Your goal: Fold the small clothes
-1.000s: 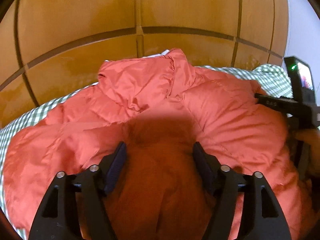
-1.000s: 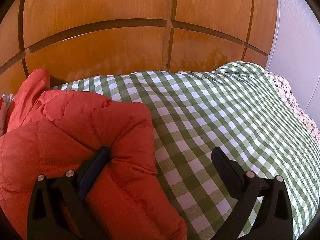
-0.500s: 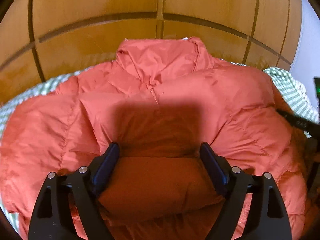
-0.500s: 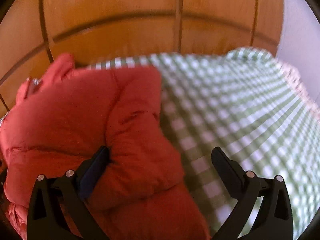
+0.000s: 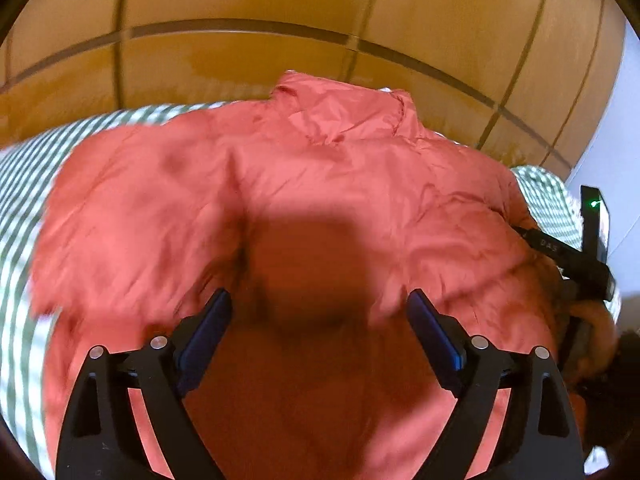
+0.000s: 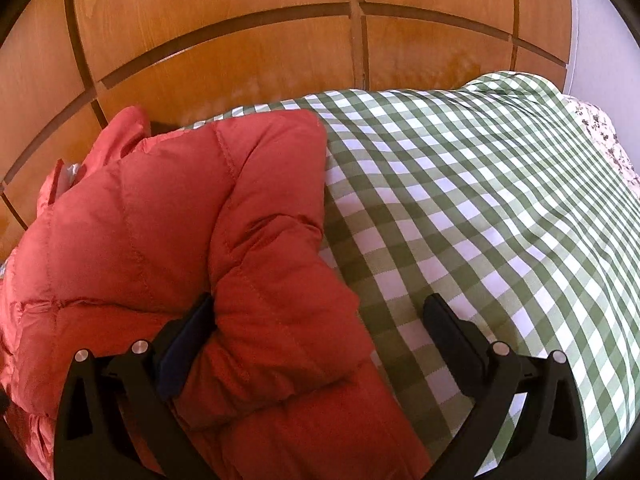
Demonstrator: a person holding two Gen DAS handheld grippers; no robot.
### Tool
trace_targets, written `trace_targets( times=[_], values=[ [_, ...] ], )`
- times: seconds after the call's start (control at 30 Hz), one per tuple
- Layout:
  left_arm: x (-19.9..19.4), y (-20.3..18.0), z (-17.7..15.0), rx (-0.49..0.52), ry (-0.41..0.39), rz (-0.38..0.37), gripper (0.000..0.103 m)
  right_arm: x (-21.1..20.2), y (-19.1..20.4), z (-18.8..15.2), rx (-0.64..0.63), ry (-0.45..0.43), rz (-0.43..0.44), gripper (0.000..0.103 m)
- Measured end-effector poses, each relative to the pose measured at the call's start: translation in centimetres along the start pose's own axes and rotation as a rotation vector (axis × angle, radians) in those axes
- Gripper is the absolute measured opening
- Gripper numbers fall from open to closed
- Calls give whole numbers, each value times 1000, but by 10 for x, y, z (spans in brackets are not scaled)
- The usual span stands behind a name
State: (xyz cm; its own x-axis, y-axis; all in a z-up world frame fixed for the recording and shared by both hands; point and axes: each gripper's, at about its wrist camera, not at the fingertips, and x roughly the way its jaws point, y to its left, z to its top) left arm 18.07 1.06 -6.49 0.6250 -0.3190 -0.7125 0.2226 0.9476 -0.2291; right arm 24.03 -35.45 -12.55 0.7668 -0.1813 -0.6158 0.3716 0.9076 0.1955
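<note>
We can make out only one piece of lettering: pale capitals, seemingly "DAS", printed on the black bar of the right tongs (image 5: 568,258) where they reach in at the right edge of the left wrist view. The letters are small and we cannot vouch for each one. Beside them a green light (image 5: 595,203) glows on an upright black part, with no legible marking. In the right wrist view we find no text, label or number.

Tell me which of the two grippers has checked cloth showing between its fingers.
The right gripper: green checked cloth fills half its gap. The left gripper frames only the red puffer jacket.
</note>
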Motion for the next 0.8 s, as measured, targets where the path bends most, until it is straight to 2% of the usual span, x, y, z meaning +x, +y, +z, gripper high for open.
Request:
trace_targets(
  times=[0.1, 0.23, 0.4, 0.53, 0.6, 0.67, 0.73, 0.8],
  values=[
    [-28, 19, -16, -68, -5, 11, 88, -17, -11, -3, 54, 8, 41, 101],
    [-70, 48, -38, -128, -64, 27, 88, -58, -38, -14, 177, 27, 131, 101],
    [-93, 73, -60, -187, -71, 17, 88, -100, -61, -35, 133, 15, 175, 94],
    [-106, 87, -77, -209, -66, 24, 88, -128, -92, -51, 210, -34, 289, 94],
    [-112, 93, -81, -204, -66, 27, 88, -146, -111, -55, 305, -119, 387, 100],
    [-115, 96, -83, -197, -66, 32, 88, -168, -136, -61, 442, -266, 407, 101],
    [-119, 102, -87, -205, -66, 34, 88, -191, -161, -65, 566, -411, 376, 101],
    [-121, 107, -91, -220, -60, 35, 88, -210, -177, -64, 619, -516, 321, 101]
  ],
)
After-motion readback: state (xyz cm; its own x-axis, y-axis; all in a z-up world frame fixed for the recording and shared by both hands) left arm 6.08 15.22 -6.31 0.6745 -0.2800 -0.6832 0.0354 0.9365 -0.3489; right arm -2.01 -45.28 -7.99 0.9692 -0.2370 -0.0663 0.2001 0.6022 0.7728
